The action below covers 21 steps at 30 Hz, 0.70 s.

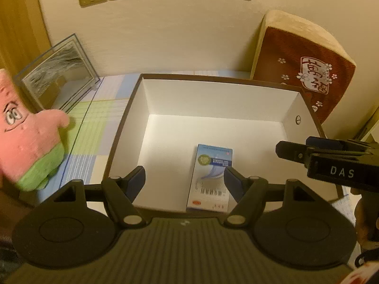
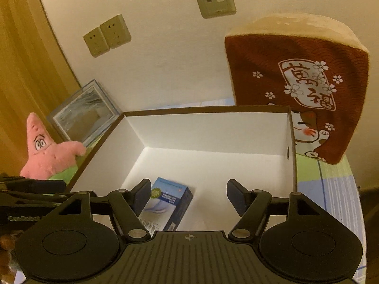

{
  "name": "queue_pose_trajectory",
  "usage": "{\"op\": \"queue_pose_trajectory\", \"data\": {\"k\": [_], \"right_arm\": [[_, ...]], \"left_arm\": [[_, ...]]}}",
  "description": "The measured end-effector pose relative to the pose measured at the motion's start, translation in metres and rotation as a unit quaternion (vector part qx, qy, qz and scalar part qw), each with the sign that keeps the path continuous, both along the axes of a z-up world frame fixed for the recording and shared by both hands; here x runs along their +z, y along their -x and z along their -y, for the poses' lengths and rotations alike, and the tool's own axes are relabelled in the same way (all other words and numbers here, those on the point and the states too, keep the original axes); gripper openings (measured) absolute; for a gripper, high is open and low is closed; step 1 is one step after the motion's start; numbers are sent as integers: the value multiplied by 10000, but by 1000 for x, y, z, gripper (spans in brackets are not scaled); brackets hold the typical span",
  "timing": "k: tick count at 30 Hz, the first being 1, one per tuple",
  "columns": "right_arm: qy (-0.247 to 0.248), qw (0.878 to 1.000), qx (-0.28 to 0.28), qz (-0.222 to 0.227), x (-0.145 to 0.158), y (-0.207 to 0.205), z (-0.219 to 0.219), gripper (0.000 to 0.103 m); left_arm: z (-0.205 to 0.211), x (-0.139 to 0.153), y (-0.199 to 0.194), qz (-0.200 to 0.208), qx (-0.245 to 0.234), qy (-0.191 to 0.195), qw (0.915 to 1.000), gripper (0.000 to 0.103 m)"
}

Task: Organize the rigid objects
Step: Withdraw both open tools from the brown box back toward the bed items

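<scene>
Left wrist view is showing my left claw (image 1: 184, 179) hanging wide open and empty over the near wall of the open box (image 1: 132, 99), with the blue carton (image 1: 212, 177) lying flat on the box floor against that near wall, judged already stowed. Right wrist view is adding the carton's dark side face, while my right claw (image 2: 189, 196) is gaping empty above it.

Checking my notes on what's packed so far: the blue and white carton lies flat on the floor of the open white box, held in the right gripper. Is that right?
Not quite. The blue and white carton does lie flat on the floor of the open white box, but the right gripper is open and holds nothing. The right wrist view shows it.
</scene>
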State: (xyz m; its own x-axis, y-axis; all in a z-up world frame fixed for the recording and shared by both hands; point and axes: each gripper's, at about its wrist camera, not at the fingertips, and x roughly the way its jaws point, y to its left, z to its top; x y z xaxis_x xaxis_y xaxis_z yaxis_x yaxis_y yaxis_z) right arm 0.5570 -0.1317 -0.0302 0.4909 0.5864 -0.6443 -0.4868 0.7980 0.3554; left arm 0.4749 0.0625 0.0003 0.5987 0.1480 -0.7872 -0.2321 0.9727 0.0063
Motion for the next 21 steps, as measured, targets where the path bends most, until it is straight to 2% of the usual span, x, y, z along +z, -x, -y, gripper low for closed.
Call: {"op": "queue_pose_trajectory", "data": {"k": [10, 21], "right_arm": [[-23, 9995, 242, 218, 18, 54, 19, 71], [-153, 9998, 154, -41, 26, 124, 42, 71]], "left_arm": [[1, 20, 58, 139, 22, 137, 9998, 71], [1, 21, 125, 136, -205, 273, 9993, 71]]}}
